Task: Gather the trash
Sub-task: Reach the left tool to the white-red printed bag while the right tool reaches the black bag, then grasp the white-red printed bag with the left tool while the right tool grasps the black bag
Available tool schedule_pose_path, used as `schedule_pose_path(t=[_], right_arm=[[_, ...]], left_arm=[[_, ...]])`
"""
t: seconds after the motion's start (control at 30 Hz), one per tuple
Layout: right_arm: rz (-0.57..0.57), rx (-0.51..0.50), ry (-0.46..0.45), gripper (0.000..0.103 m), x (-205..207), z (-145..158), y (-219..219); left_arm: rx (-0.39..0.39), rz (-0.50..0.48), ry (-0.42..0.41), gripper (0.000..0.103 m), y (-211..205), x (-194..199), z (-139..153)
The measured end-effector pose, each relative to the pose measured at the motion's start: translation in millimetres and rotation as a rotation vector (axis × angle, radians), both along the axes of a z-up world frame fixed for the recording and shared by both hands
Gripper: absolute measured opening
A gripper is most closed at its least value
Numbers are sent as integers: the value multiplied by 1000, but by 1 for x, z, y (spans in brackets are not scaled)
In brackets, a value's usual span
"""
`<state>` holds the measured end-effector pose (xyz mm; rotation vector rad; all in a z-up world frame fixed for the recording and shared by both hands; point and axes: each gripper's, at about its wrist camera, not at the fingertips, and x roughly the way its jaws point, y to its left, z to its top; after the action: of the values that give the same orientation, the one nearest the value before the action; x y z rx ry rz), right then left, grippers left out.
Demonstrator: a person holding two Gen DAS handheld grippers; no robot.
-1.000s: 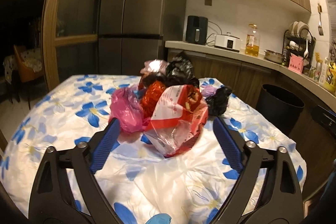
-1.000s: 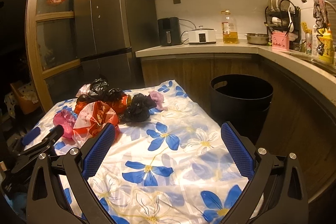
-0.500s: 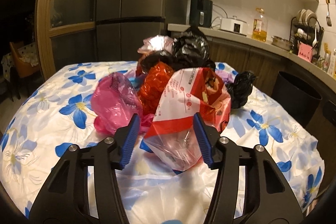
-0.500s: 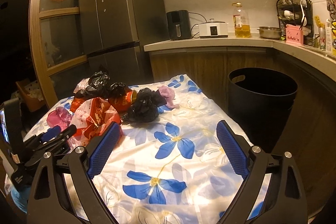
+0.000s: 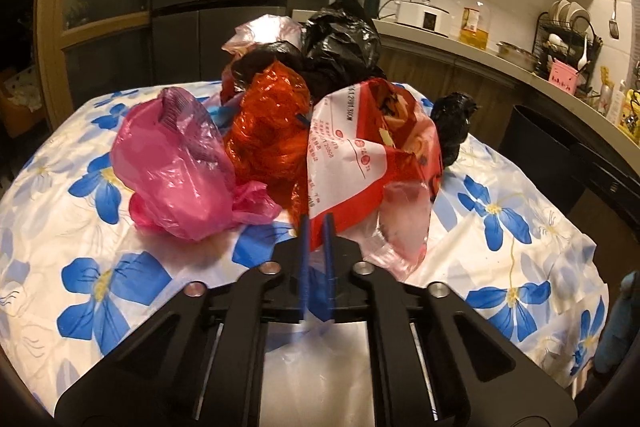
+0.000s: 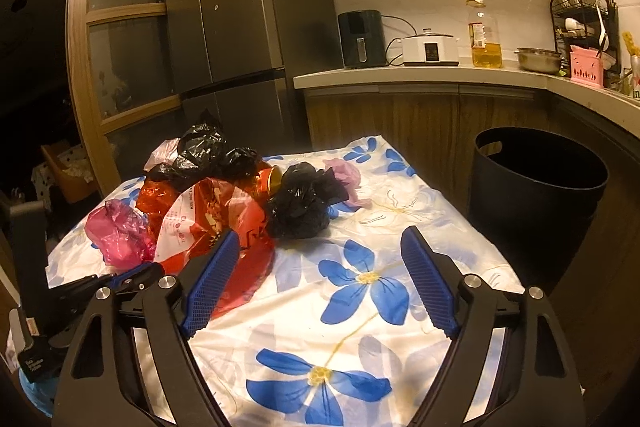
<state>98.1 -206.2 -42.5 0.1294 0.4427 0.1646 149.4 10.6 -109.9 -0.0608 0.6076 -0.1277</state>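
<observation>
A heap of plastic trash bags lies on the flowered table (image 5: 92, 267). It holds a red-and-white bag (image 5: 360, 147), a pink bag (image 5: 172, 163), an orange-red bag (image 5: 268, 131) and black bags (image 5: 340, 43). My left gripper (image 5: 317, 217) is shut, with the lower edge of the red-and-white bag pinched between its blue pads. In the right wrist view this gripper (image 6: 132, 275) sits low at the left, against the red-and-white bag (image 6: 200, 223). My right gripper (image 6: 320, 233) hangs over the cloth just short of a small black bag (image 6: 298, 203). Its jaws are closing with nothing between them.
A black trash bin (image 6: 536, 195) stands on the floor right of the table, beside the wooden counter (image 6: 420, 79) with appliances. A fridge (image 6: 240, 27) rises behind the table. A lilac bag (image 6: 346, 179) lies past the small black bag.
My left gripper has come forward and down to the heap and shut on the red-and-white bag's edge. My right gripper has moved closer to the bags, its jaws narrowing somewhat.
</observation>
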Motion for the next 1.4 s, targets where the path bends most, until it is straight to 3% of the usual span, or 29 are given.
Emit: schedule_pose_path(t=[0.23,0.3,0.37,0.43,0.57,0.67,0.7,0.77,0.97,1.4], right_arm=[[-4,10,20,79,11,-6,1],[-5,12,19,79,12,-7,1],[-8,13,19,79,13,-7,0],[-10,13,19,79,15,-7,0],[-15,18,30,79,20,-9,-2],[-15,14,29,79,22,-10,-1],[-15,13,30,79,24,-10,-2],[-15,14,31,79,27,-10,-2],[-9,2,21,79,38,-9,4],[11,-38,8,72,95,-7,33]], left_arm=[[-31,-30,-12,2,-1,-1,1],[-44,-39,-9,10,0,-3,1],[-57,-44,1,39,1,-1,1],[-93,-58,-3,53,4,0,1],[-105,-67,16,55,3,12,2],[-112,-93,38,53,-2,21,0],[-112,-99,50,49,-3,24,-1],[-108,-115,74,29,-7,29,-6],[-94,-133,75,6,-13,29,-8],[-89,-115,-25,3,-13,-18,12]])
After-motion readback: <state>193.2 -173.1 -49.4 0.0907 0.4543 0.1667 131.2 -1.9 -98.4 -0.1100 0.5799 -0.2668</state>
